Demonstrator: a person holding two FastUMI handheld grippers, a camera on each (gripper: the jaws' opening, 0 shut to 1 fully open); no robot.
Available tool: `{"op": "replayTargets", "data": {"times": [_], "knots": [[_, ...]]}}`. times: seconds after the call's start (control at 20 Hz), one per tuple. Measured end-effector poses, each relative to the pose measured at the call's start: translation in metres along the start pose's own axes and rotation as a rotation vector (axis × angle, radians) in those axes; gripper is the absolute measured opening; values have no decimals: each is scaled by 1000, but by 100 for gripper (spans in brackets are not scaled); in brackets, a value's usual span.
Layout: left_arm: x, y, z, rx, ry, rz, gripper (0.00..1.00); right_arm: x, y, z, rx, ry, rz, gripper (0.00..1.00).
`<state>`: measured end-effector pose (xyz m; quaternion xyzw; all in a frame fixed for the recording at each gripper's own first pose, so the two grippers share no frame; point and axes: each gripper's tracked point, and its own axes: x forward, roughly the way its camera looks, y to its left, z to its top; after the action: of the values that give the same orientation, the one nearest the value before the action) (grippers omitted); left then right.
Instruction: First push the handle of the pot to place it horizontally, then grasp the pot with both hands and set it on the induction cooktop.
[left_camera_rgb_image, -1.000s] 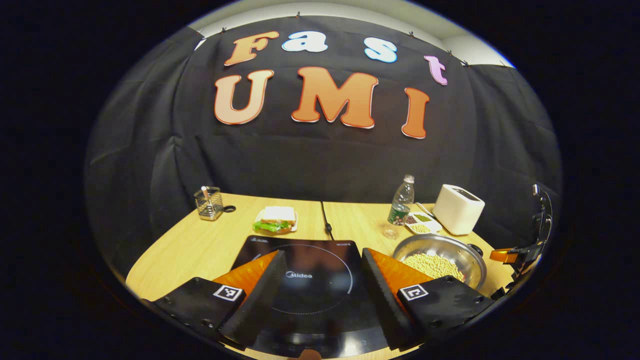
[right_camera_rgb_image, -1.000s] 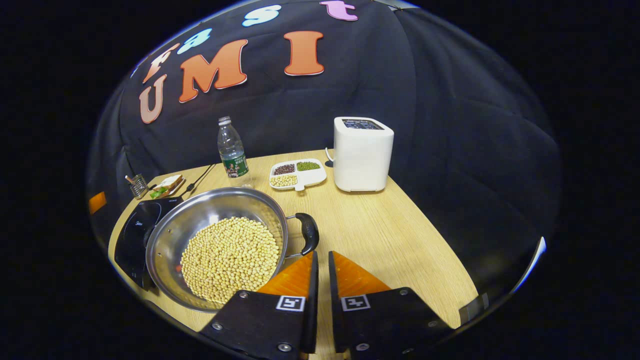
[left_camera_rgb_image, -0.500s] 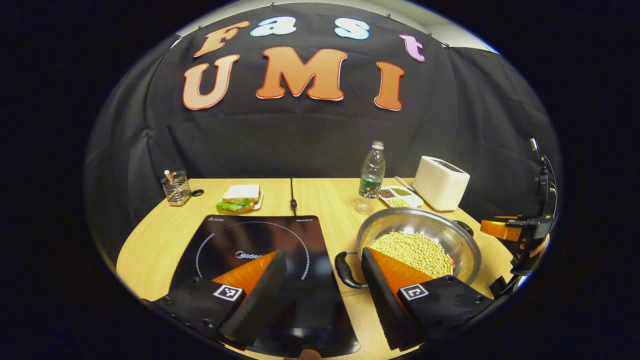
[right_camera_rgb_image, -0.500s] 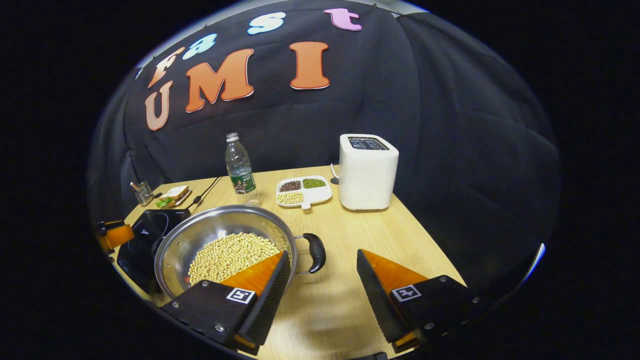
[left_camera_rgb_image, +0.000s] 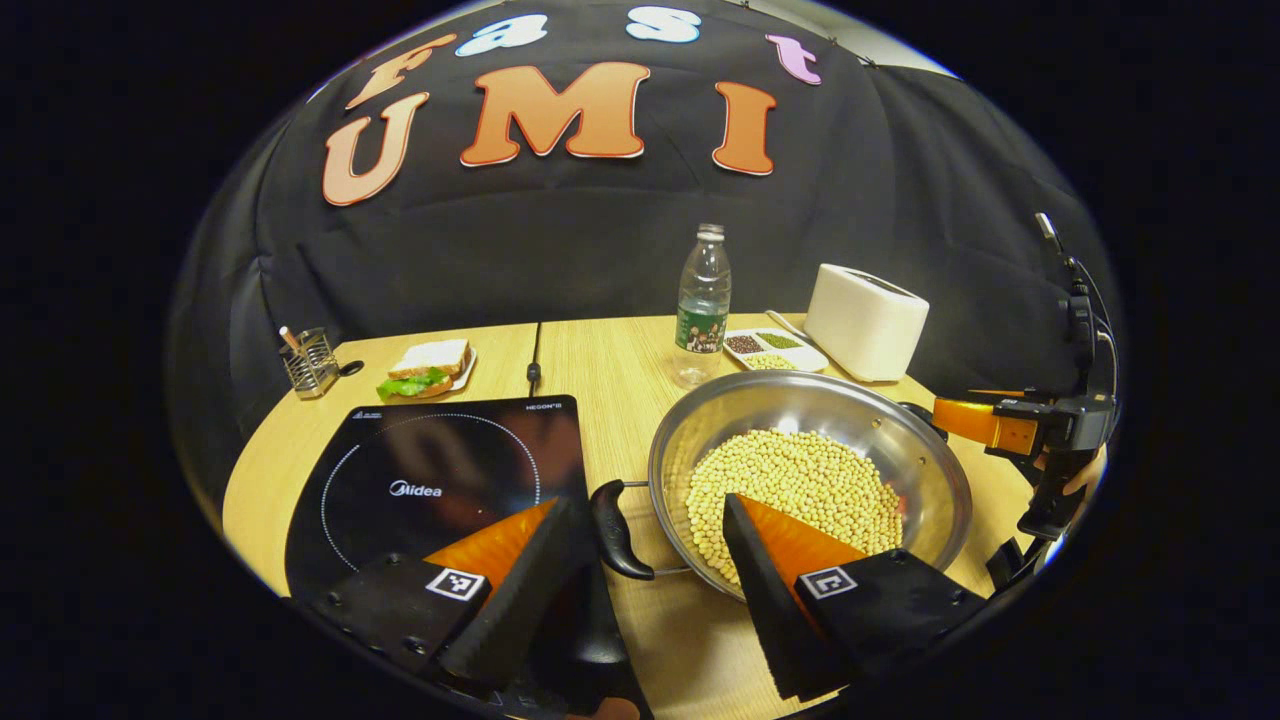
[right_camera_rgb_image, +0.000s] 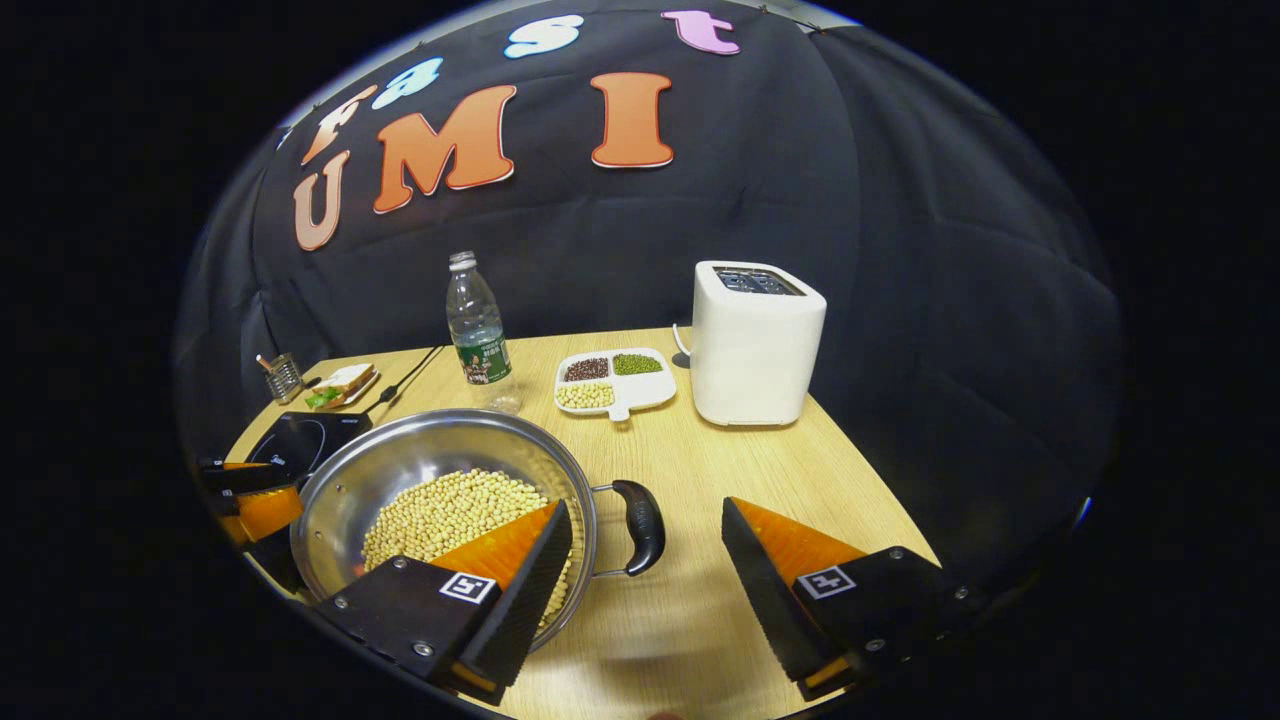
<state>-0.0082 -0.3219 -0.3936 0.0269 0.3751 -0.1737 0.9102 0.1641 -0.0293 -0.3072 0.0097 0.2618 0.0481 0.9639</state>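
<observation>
On the pale wooden table (left_camera_rgb_image: 610, 350) sits the round stainless-steel pot filled with yellow soybeans (left_camera_rgb_image: 810, 470), just right of the flat black induction cooktop (left_camera_rgb_image: 440, 470), not on it. I hold my left gripper (left_camera_rgb_image: 650, 590) spread wide, its fingers either side of the pot's black left handle (left_camera_rgb_image: 612, 528), neither one pressing it. My right gripper (right_camera_rgb_image: 645, 590) is likewise spread, straddling the black right handle (right_camera_rgb_image: 643, 510); its left finger hangs over the pot's rim. Behind stand a clear plastic water bottle (right_camera_rgb_image: 476, 322), a white divided dish of beans (right_camera_rgb_image: 605, 380) and a white toaster (right_camera_rgb_image: 755, 340)
</observation>
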Motion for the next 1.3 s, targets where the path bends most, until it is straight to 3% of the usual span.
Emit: {"op": "replayTargets", "data": {"times": [0.35, 0.45, 0.5, 0.7, 0.95, 1.0, 1.1, 1.3], "knots": [[16, 0, -11, 0, 47, 30, 99, 36, 9, -18, 12, 75, 49, 94], [19, 1, -11, -2, 55, 39, 99, 40, 19, -22, 41, 93, 107, 84], [21, 0, -12, -2, 58, 40, 99, 35, 19, -18, 42, 88, 113, 62], [29, 0, -12, 0, 79, 51, 97, 36, 14, -22, 17, 91, 102, 53], [43, -3, -17, 3, 122, 53, 99, 35, 9, -22, 36, 89, 91, 56], [43, 3, -19, 9, 127, 65, 95, 35, 8, -23, 40, 89, 86, 56], [50, -1, -16, 10, 126, 66, 73, 33, 3, -23, 53, 91, 73, 56], [51, -3, -14, -13, 131, 60, 62, 21, -3, -27, 111, 126, 37, 54]]}}
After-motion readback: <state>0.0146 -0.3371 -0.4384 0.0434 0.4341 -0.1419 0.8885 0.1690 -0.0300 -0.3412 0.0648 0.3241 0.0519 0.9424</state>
